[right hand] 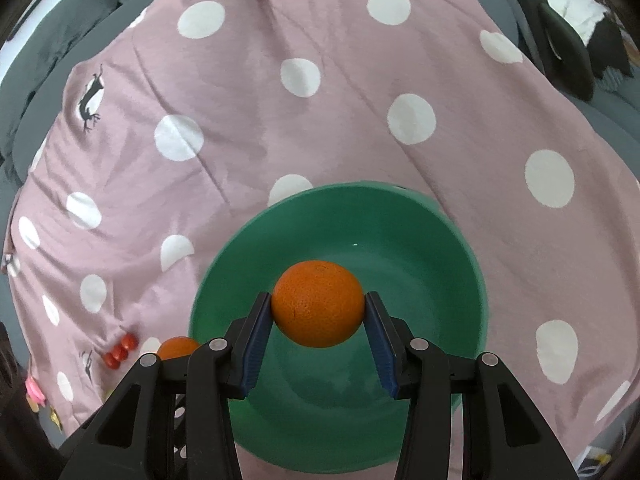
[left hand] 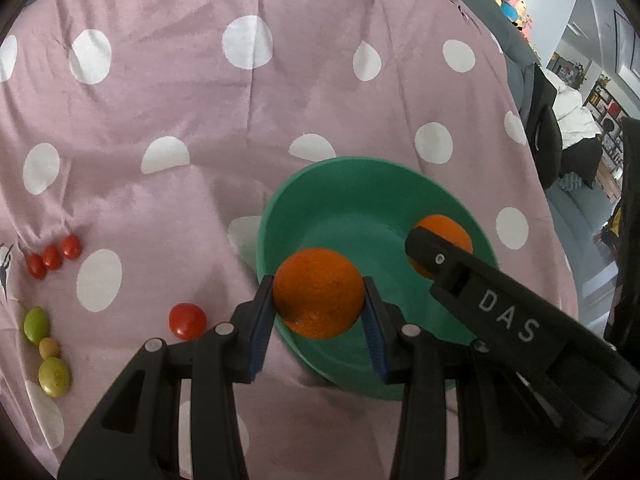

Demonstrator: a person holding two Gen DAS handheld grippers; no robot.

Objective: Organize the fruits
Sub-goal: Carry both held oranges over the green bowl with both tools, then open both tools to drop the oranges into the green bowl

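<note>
Left hand-held gripper [left hand: 319,298] is clamped on an orange [left hand: 319,293], blue pads pressing its two sides, fruit hanging over the near-left rim of the bowl [left hand: 352,184]. Right hand-held gripper [right hand: 319,306] likewise clamped on a 2nd orange [right hand: 319,304], held above the bowl's middle, not touching the bottom. Both oranges near round, so no clear long axis; the right one's stem dimple faces up & away from cam.

Biggest to smallest: pink cloth [left hand: 160,100] w/ white dots covers the surface. Green bowl sits on it, nothing lying inside. On the cloth left of the bowl: a lone tomato [left hand: 187,321] just beside the left fingers; three small tomatoes [left hand: 52,257] touching in a row, the row rising to the right in left cam; green oval fruits [left hand: 53,376] near the cloth's left edge, long axes roughly upright in frame.
</note>
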